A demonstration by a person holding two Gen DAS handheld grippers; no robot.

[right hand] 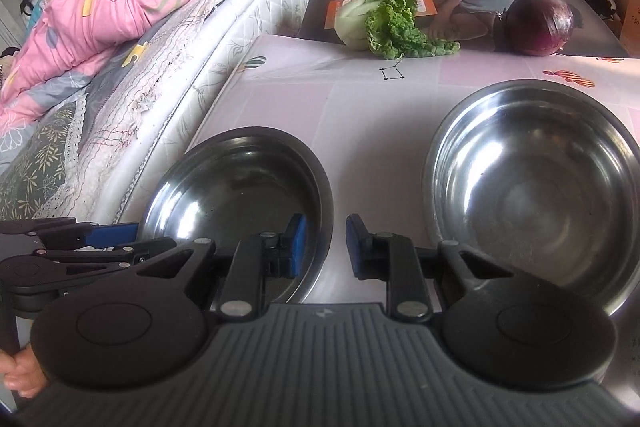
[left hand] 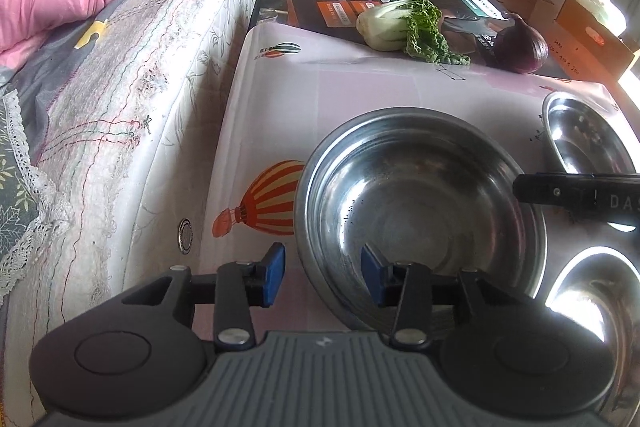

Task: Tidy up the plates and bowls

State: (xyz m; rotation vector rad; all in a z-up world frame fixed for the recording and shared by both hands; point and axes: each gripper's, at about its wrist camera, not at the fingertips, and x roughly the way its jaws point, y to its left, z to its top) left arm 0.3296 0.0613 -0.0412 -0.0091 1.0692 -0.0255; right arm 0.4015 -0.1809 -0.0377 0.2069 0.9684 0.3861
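Steel bowl (left hand: 420,195) — round, glossy; left claw (left hand: 323,275) released astride rim, right claw (right hand: 326,247) clenched on it

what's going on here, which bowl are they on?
A person works both grippers on one steel bowl on the pink tablecloth. The right gripper is closed on one side of its rim. The left gripper straddles the near rim with its jaws open. A second steel bowl sits apart, untouched.
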